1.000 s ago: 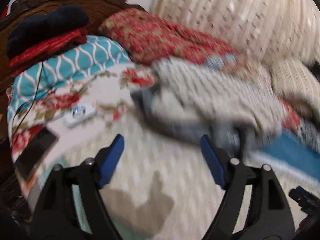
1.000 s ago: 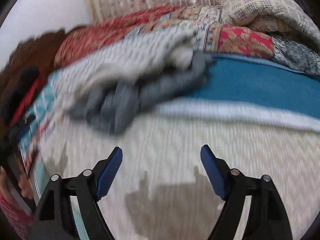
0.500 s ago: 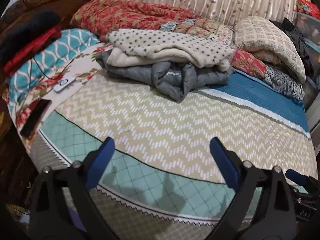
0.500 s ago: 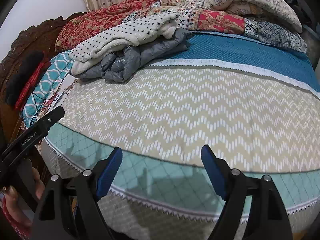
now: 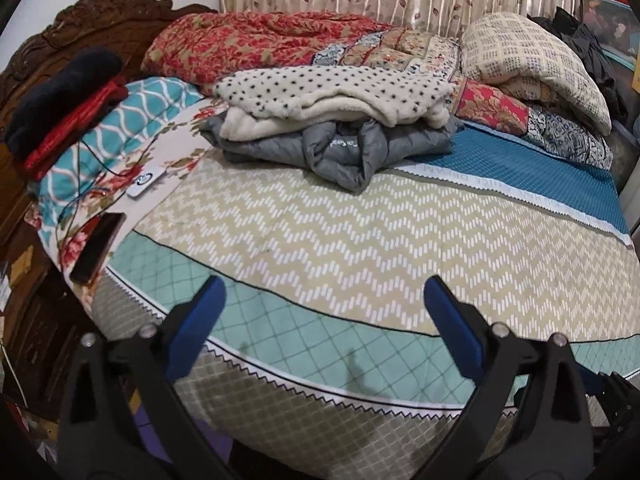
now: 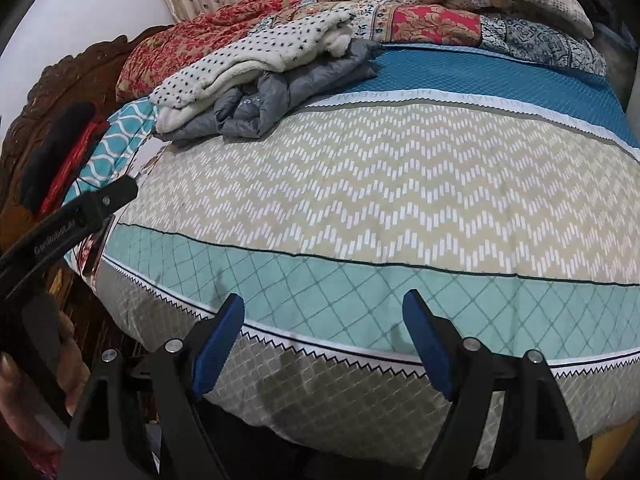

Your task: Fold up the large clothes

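A: Going left to right, what is lying on the bed [image 5: 360, 240]?

B: At the left edge, by the carved headboard [image 5: 80, 20], a dark and red bundle [image 5: 68, 108] is sitting on a teal pillow [image 5: 132, 120]; a phone [image 5: 98, 248] is lying at the near left corner; toward the far left corner the spotted fleece [image 5: 332, 92] is resting folded on top of the grey jacket [image 5: 340, 148]; at the far right a cream quilt [image 5: 532, 64] is piling up on patterned blankets.

A: And the tongs?

B: The left gripper [image 5: 322, 328] is opening, its jaws nearly at their widest, with nothing between them; the right gripper [image 6: 324, 344] is standing moderately wide, also holding nothing; both are hovering over the near edge.

A: Which way is the clothing lying from them?

B: Ahead, well apart, across the zigzag sheet; the stack's long side is running roughly along the far edge; I am judging the left hand the nearer one, since the stack is sitting leftward in the right view.

A: Any containers?

B: A clear bin [image 5: 612, 28] is showing past the far right corner; I cannot tell its contents.
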The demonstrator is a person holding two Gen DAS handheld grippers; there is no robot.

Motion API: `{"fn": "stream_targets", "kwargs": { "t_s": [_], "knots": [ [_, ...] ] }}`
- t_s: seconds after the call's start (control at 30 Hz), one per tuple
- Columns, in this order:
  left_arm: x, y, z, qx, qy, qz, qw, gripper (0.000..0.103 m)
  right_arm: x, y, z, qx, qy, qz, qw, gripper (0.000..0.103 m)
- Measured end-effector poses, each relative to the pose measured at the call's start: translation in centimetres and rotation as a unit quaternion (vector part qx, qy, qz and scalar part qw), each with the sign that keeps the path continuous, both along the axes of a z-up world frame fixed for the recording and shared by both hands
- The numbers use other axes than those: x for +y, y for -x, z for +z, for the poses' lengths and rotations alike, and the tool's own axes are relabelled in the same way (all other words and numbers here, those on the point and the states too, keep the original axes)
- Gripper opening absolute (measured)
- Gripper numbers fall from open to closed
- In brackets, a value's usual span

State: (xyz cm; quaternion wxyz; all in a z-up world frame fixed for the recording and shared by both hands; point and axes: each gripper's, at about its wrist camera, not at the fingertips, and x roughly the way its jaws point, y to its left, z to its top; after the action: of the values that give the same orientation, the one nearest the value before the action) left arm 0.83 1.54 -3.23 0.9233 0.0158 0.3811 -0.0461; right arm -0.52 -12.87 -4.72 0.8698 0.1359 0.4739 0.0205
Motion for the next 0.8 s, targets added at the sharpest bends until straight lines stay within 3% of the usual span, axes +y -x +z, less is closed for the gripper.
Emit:
{"fn": "stream_targets", "kwargs": {
  "t_s": [0.67,0.8],
  "knots": [
    [-0.8,1.0,1.4,-0.03,-0.036,0.012,0.9988,0.097,-0.4,1.8,1.3,-0.027,-0.003,-0.007,1.0,0.071],
    [-0.8,1.8,2.0,-0.055,-0.037,0.02,0.9976,0.097,-0.5,2.2,1.5,-0.037,-0.001,-0.014,0.999,0.071]
  ]
}}
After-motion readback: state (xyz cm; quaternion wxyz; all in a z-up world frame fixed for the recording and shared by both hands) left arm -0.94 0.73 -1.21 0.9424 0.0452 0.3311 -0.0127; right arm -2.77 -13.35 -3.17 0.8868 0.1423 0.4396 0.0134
